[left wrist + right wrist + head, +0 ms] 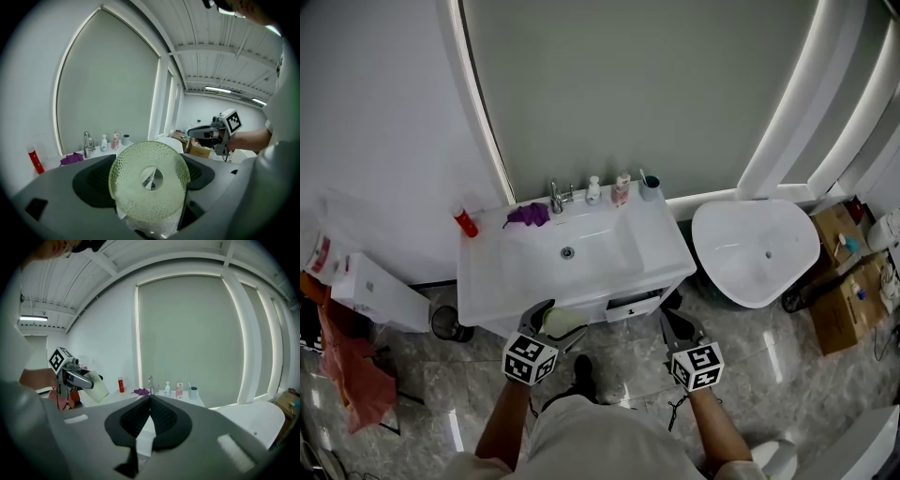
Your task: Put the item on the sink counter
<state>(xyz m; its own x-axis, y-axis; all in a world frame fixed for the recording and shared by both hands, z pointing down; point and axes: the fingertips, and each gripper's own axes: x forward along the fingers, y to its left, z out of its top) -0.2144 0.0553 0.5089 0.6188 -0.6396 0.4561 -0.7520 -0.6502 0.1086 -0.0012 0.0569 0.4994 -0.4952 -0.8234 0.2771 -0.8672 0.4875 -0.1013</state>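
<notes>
A pale green, dotted roll (565,323) with a hollow core is clamped in my left gripper (549,319), just in front of the white sink counter (661,248) and below its front edge. In the left gripper view the roll (149,187) is seen end-on and fills the space between the jaws of my left gripper (150,166). My right gripper (672,324) hangs level with the left one, to its right, shut with nothing in it. In the right gripper view the jaws of my right gripper (150,398) meet, and the roll (96,386) shows at the left.
On the counter stand a faucet (556,197), a purple cloth (528,215), two small bottles (593,190), a cup (650,188) and a red bottle (466,223). A white tub (757,248) and cardboard boxes (839,309) lie to the right. A small bin (445,323) stands at the left.
</notes>
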